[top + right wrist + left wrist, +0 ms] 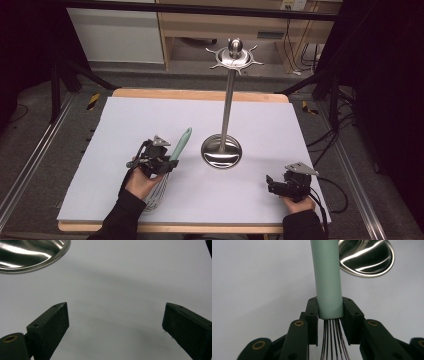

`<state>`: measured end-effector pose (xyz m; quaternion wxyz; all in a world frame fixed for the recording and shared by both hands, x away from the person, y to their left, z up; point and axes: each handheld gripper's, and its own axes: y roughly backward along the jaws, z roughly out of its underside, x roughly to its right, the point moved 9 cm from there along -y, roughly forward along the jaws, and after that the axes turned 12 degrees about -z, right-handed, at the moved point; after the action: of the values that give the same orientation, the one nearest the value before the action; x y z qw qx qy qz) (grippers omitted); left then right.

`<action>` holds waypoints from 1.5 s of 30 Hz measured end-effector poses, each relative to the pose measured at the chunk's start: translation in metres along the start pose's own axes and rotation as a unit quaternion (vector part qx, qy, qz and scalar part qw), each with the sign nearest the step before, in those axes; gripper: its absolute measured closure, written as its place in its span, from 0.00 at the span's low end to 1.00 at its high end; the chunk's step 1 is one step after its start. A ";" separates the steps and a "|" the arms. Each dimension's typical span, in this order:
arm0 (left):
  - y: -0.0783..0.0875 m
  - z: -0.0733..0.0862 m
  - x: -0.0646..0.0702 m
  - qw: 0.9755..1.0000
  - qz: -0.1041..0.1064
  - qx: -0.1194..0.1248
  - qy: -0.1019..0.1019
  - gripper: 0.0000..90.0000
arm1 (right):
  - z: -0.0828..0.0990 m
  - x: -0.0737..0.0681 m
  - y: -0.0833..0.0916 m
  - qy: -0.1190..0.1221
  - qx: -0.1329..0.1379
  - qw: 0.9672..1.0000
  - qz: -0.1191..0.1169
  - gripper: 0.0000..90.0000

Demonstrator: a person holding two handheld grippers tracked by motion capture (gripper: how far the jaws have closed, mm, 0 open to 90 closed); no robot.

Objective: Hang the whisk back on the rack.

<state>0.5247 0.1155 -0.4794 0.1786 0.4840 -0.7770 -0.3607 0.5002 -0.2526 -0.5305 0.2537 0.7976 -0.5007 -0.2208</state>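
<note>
Whisk (329, 277): wire loops partly hidden under the left hand and cut off at the frame bottom in the left gripper view. Left tool (329, 312) is clamped on the lower end of the pale green handle, just above the wires, left of the steel stand base (221, 151). Right tool (115, 322) rests with jaws apart over the white bench (260, 200)

Whisk (176, 150) left of stand (222, 151) on table (125, 125).
</note>
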 end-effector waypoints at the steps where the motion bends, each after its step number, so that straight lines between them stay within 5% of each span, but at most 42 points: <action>1: 0.003 0.000 0.000 1.000 0.001 0.007 -0.001 0.76 | 0.000 0.000 0.000 0.001 0.001 1.000 0.000 0.08; 9: 0.025 0.001 -0.006 0.998 -0.002 0.063 0.008 0.76 | 0.000 0.000 0.000 0.002 0.000 1.000 0.001 0.08; 25: 0.055 0.004 -0.013 0.993 -0.004 0.118 0.016 0.77 | 0.000 0.000 0.001 0.000 0.001 1.000 0.002 0.09; 45: 0.099 -0.016 -0.024 0.978 -0.014 0.204 0.031 0.77 | -0.001 0.000 0.002 0.003 0.003 1.000 0.002 0.09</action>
<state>0.4845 0.1573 -0.3944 0.0945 0.5322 -0.8214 -0.1820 0.4995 -0.2529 -0.5286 0.2532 0.7983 -0.5018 -0.2163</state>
